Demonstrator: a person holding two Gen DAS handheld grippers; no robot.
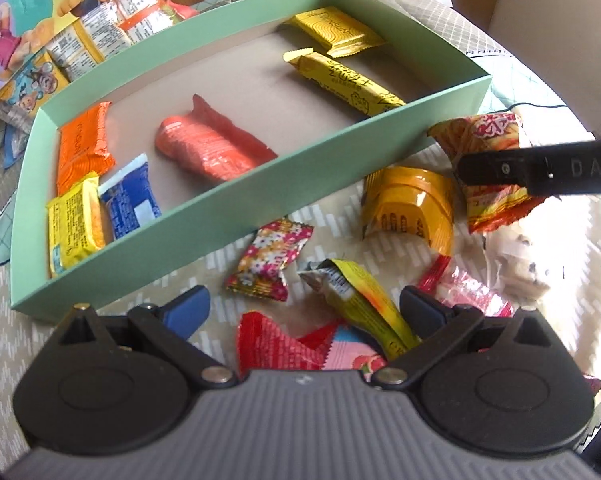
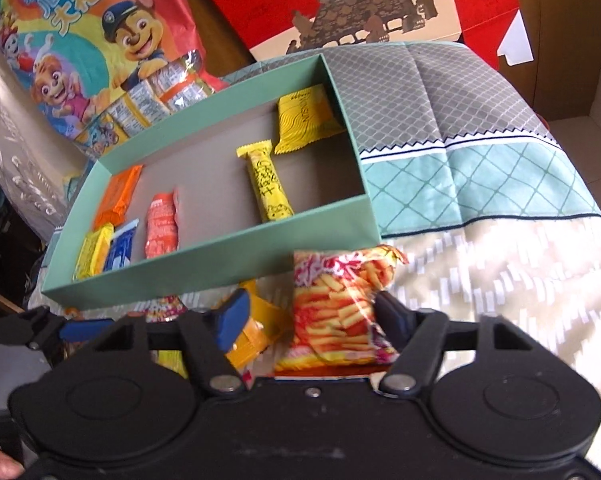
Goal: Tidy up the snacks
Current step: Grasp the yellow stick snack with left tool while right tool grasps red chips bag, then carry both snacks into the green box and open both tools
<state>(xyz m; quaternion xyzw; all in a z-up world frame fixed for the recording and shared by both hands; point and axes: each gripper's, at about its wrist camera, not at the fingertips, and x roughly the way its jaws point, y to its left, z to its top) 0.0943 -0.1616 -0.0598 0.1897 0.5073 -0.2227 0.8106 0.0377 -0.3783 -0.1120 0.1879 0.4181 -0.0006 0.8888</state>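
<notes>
Just below the green box (image 2: 204, 256), my right gripper (image 2: 308, 316) pinches the red-and-yellow chip bag (image 2: 336, 304) on the quilt (image 2: 500, 248). My left gripper (image 1: 308, 312) hangs spread over loose snacks (image 1: 268, 264); six packets lie inside the box.

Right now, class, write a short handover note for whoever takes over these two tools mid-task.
Left tool: open, empty, over the loose snacks.
Right tool: around the chip bag; firm grip unclear.
Done: six snacks lie in the green box.
Left: box the chip bag and the loose snacks beside the box.
</notes>
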